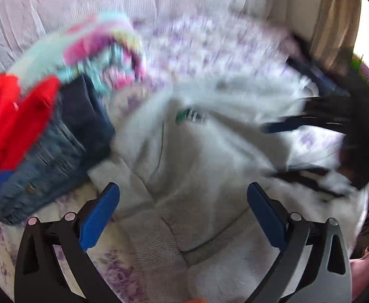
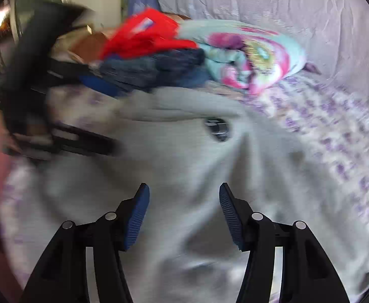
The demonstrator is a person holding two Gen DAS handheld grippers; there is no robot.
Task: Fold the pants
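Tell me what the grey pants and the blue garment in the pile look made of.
Grey pants: soft matte knit, probably fleece jersey; ribbed band visible. Blue garment: likely denim; faded wash, seam stitching, metal rivet. Blur limits certainty.

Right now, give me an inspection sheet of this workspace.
Surface: bedsheet with purple floral print.
Job's things: grey pants spread out, rumpled, not yet folded.
Clutter: red garment on jeans, beside a pastel blanket, all behind the pants.
Grippers: left gripper open above the pants; right gripper open, nothing between its pads.
Cables: nothing seen.
Surroundings: pale lilac cloth behind; curtain at the side.
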